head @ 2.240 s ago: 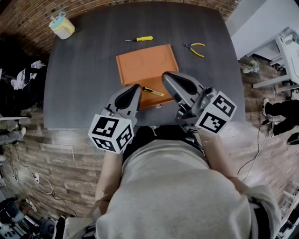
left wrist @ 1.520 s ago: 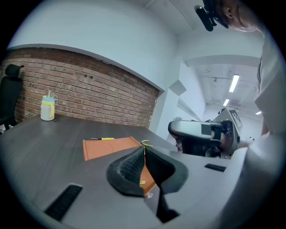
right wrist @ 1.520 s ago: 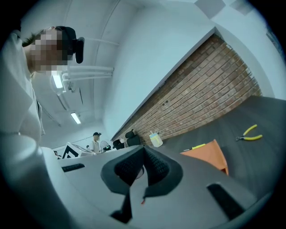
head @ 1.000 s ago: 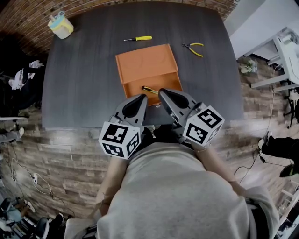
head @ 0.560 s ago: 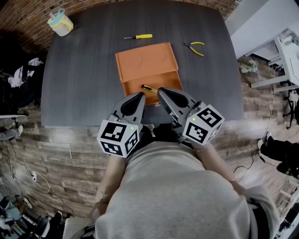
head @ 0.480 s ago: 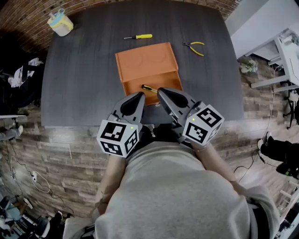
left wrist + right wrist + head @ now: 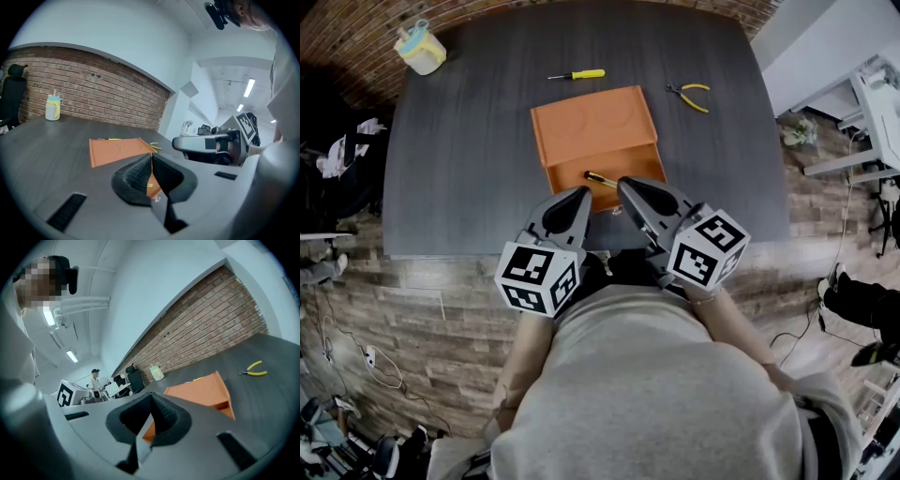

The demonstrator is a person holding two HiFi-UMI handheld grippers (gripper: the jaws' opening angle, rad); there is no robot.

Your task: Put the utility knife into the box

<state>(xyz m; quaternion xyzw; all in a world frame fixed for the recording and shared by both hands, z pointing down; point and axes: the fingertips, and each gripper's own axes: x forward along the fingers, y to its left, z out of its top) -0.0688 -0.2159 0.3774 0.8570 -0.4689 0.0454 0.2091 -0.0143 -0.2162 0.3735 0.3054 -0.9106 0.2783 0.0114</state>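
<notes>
The orange box (image 7: 596, 124) lies open mid-table, its lid flat on the far side. A yellow-and-black utility knife (image 7: 600, 178) rests in the near tray of the box. My left gripper (image 7: 580, 195) and right gripper (image 7: 627, 186) hover side by side over the near table edge, just short of the box. Both are shut with nothing between the pads. In the left gripper view the gripper (image 7: 151, 160) points at the box (image 7: 117, 151). The right gripper view shows its gripper (image 7: 151, 409) with the box (image 7: 201, 392) beyond.
A yellow screwdriver (image 7: 577, 76) lies beyond the box and yellow-handled pliers (image 7: 693, 97) at the far right. A pale mug (image 7: 423, 51) stands at the far left corner. The dark table (image 7: 459, 159) ends at my body; a brick wall lies beyond it.
Both grippers have drawn closer together and slightly back toward the near table edge, then held nearly still. The knife stays in the box.
</notes>
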